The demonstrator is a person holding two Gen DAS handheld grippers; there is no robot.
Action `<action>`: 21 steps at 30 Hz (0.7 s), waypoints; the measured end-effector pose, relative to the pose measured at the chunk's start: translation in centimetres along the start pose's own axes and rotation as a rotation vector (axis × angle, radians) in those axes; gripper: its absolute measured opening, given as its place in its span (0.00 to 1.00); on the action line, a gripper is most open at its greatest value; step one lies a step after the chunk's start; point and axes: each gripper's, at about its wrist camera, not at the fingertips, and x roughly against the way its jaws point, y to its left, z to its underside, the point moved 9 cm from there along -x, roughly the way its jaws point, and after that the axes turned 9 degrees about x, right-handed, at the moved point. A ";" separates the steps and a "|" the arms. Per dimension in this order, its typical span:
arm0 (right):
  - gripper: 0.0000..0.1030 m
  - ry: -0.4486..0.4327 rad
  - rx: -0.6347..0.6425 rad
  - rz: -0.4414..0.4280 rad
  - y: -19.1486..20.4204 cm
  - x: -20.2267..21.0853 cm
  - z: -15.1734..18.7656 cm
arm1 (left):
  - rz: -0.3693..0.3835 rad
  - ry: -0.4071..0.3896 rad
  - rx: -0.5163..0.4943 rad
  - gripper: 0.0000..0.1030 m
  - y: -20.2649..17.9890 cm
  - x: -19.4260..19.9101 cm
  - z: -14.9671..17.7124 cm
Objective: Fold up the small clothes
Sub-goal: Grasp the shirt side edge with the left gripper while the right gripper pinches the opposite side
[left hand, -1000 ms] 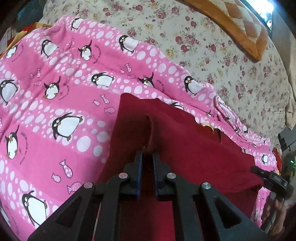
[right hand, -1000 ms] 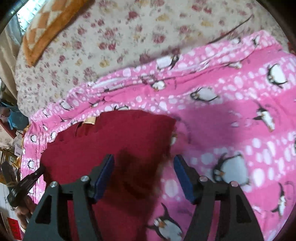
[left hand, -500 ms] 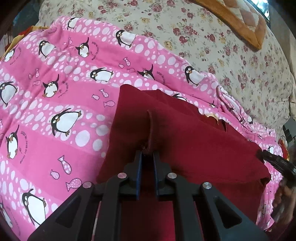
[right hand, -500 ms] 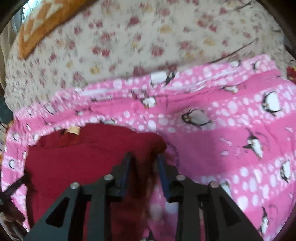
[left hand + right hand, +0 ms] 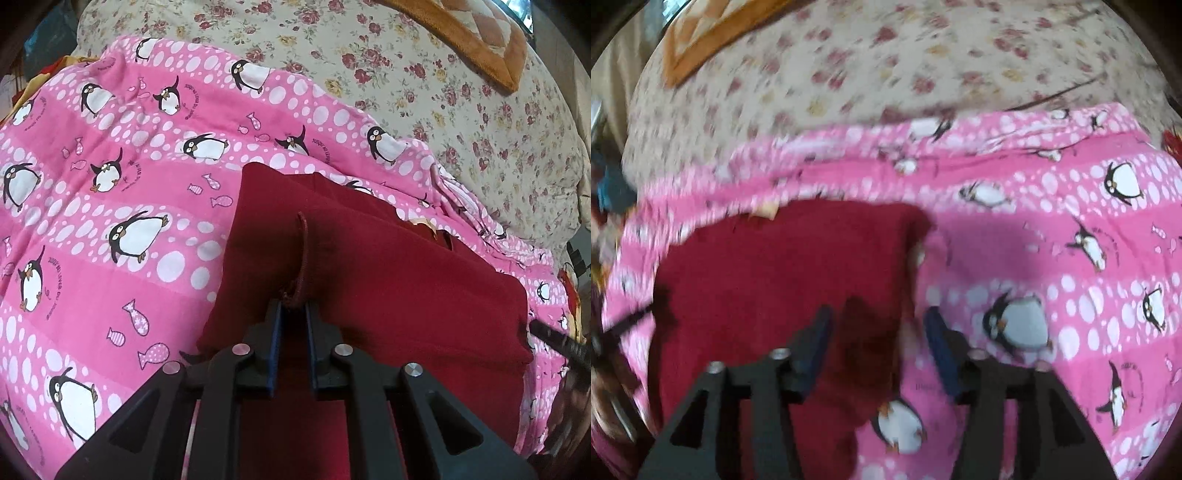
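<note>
Right gripper [image 5: 877,334] apart again, apparently off the blurred red garment [image 5: 783,273].

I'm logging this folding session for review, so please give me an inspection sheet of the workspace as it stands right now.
Surface: pink penguin blanket spread over a floral bedsheet.
Job's things: dark red garment lying on the blanket, partly folded, a pinched ridge running up from the left gripper.
Clutter: nothing seen on the blanket; orange quilted cushion lies on the bedsheet beyond it.
Grippers: left gripper shut on the garment's ridge; right gripper open above the garment's right edge, view blurred.
Cables: nothing seen.
Surroundings: dim room edges, too dark to identify.
</note>
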 end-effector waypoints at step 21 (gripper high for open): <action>0.63 0.019 0.055 0.028 2.5 -0.7 0.4 | -0.055 -0.027 -0.062 0.00 -0.2 0.0 0.5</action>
